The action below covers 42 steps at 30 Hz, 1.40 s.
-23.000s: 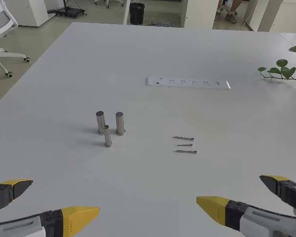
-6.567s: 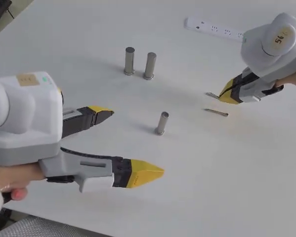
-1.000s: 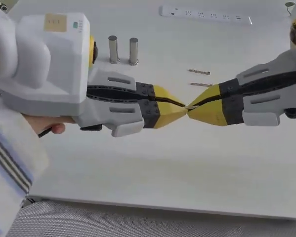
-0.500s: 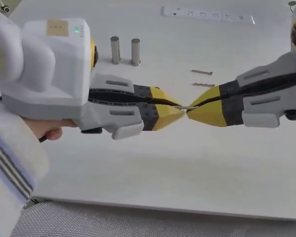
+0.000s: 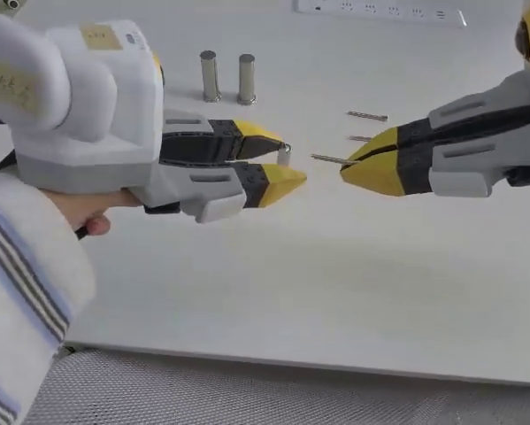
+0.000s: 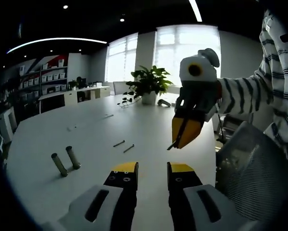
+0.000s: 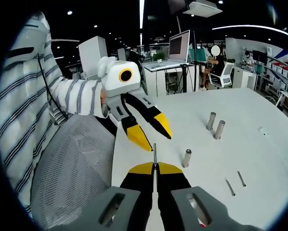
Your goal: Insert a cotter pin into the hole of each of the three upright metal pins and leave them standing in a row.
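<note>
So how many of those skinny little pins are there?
3. One cotter pin is pinched in the right gripper. Two more lie on the table beyond it: the farther pin and the nearer pin.

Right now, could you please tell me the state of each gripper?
Left gripper: open, holding nothing.
Right gripper: shut on a cotter pin, which sticks out forward.

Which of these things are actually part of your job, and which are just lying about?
Job: three upright metal pins; cotter pin in the shut right gripper; two spare cotter pins; open left gripper.
Lying about: power strip; potted plant; mesh chair.
</note>
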Each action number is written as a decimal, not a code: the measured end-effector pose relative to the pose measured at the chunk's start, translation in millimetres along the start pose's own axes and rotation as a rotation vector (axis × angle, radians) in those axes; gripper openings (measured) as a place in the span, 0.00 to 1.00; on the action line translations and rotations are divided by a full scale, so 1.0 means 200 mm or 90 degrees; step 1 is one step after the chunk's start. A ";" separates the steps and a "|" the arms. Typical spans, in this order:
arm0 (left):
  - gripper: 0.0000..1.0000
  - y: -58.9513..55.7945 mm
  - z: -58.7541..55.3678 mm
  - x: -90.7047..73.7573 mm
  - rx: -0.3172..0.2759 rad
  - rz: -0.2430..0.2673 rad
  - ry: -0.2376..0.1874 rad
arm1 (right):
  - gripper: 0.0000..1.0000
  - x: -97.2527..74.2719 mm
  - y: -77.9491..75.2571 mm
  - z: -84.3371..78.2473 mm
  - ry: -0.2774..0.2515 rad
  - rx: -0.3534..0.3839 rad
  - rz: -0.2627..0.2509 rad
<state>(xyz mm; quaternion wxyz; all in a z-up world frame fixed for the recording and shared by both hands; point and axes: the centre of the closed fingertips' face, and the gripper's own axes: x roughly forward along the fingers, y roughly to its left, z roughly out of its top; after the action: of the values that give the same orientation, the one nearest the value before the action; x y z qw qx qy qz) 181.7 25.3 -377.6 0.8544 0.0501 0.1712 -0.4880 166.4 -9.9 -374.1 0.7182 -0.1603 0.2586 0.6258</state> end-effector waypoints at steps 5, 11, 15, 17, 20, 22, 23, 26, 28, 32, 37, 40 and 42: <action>0.21 0.10 -0.02 0.01 -0.007 0.024 0.006 | 0.00 0.01 -0.09 -0.04 0.017 0.003 -0.030; 0.20 0.17 -0.04 0.04 -0.008 0.031 0.019 | 0.00 0.03 -0.15 -0.07 0.035 -0.005 -0.051; 0.20 0.19 -0.07 0.08 -0.005 0.028 0.035 | 0.00 0.06 -0.16 -0.08 0.047 -0.009 -0.055; 0.20 0.21 -0.08 0.09 -0.001 0.025 0.045 | 0.00 0.08 -0.18 -0.09 0.054 -0.012 -0.054; 0.19 0.23 -0.11 0.12 0.006 0.022 0.061 | 0.00 0.10 -0.20 -0.11 0.066 -0.015 -0.054; 0.16 0.25 -0.12 0.14 0.014 0.029 0.072 | 0.00 0.11 -0.21 -0.13 0.076 -0.021 -0.055; 0.15 0.24 -0.12 0.15 0.014 0.029 0.074 | 0.00 0.12 -0.22 -0.13 0.076 -0.021 -0.054; 0.15 0.24 -0.15 0.17 0.015 0.014 0.089 | 0.00 0.15 -0.24 -0.15 0.078 -0.016 -0.050; 0.16 0.24 -0.16 0.18 0.013 0.007 0.091 | 0.00 0.16 -0.25 -0.15 0.080 -0.017 -0.050; 0.15 0.25 -0.17 0.20 0.012 0.003 0.093 | 0.00 0.18 -0.27 -0.16 0.090 -0.023 -0.048; 0.14 0.25 -0.18 0.21 0.018 -0.010 0.101 | 0.00 0.22 -0.30 -0.17 0.096 -0.036 -0.042; 0.10 0.25 -0.18 0.22 0.023 -0.017 0.105 | 0.00 0.24 -0.31 -0.18 0.095 -0.036 -0.037; 0.07 0.25 -0.19 0.23 0.023 -0.024 0.105 | 0.00 0.25 -0.32 -0.19 0.099 -0.043 -0.035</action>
<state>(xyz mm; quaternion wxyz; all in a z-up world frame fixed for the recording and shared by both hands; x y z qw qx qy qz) 236.2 23.9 -432.2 0.8269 0.1022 0.2334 -0.5014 227.4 -0.9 -438.8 0.7074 -0.2395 0.2880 0.5995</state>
